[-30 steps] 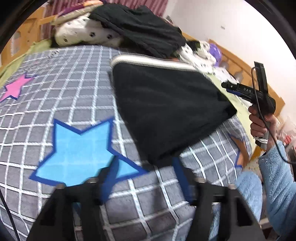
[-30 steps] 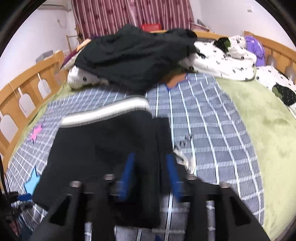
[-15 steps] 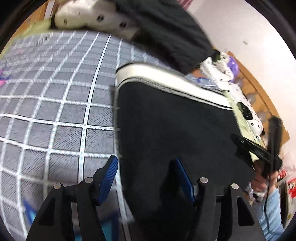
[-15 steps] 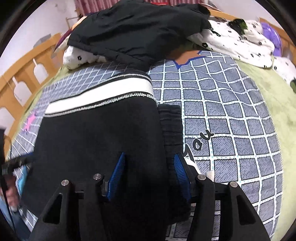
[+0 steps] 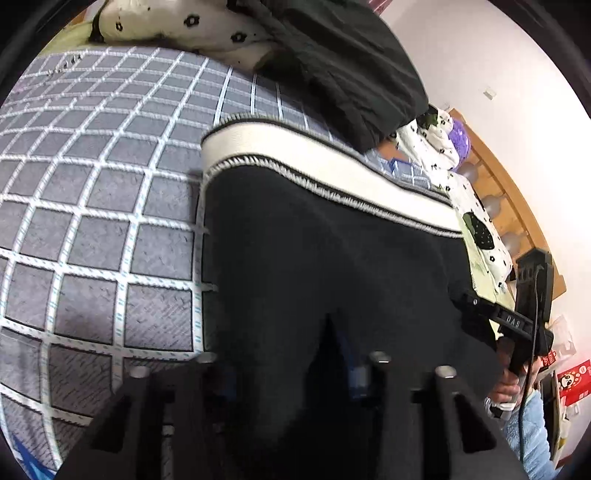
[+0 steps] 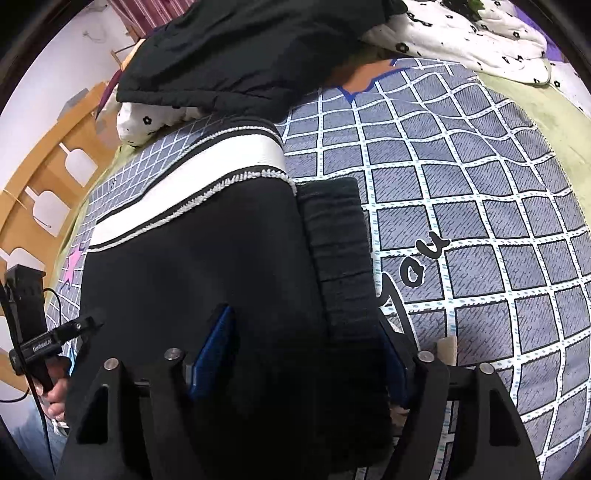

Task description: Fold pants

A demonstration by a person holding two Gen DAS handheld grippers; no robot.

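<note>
Black pants point(image 5: 314, 240) with a white waistband point(image 5: 314, 162) lie folded on the grey checked bedspread point(image 5: 92, 221). My left gripper point(image 5: 295, 365) is at their near edge. Its jaws are closing, and a ridge of black cloth is pinched up between them and hides the left finger. In the right wrist view the pants point(image 6: 203, 266) fill the middle, with a ribbed black cuff point(image 6: 336, 251) along their right side. My right gripper point(image 6: 304, 350) straddles that side. Its jaws are opening, and cloth lies between the blue pads without being pressed. Each view shows the other gripper in a hand, the right gripper point(image 5: 517, 321) and the left gripper point(image 6: 55, 336).
A heap of black clothing point(image 6: 240, 48) and white dotted bedding point(image 5: 177, 33) lies at the far end of the bed. Wooden bed rails point(image 6: 55, 147) run along the sides. A green blanket point(image 6: 546, 110) lies to the right of the bedspread.
My left gripper slid from the blue star onto the pants' near edge and narrowed over the cloth. My right gripper sank closer to the pants and its jaws widened.
</note>
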